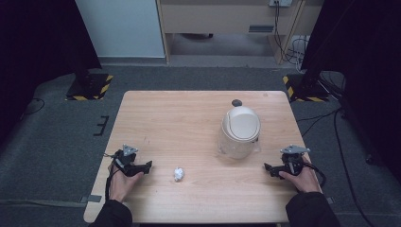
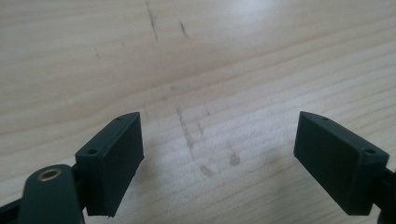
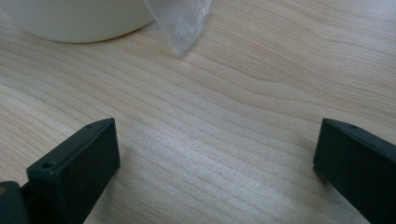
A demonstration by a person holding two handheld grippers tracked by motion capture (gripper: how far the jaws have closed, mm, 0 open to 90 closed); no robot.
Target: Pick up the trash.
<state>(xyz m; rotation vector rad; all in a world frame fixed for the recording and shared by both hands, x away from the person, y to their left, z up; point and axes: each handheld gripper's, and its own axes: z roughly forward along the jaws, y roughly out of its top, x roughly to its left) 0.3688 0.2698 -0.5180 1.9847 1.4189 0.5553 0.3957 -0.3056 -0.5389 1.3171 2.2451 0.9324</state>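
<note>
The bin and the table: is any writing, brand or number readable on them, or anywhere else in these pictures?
None can be read.
The white bin: no label visible.
The wooden table: grey scuff marks in the left gripper view, not writing.
The yellow-and-black striped floor plates: warning stripes, no words.
The wall socket: too small to tell.

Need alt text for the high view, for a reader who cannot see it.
A person's hands rest two open grippers, left and right, on a wooden table. A crumpled paper ball lies near the left one; a white lidded bin stands right of centre, a small dark object behind it.
</note>
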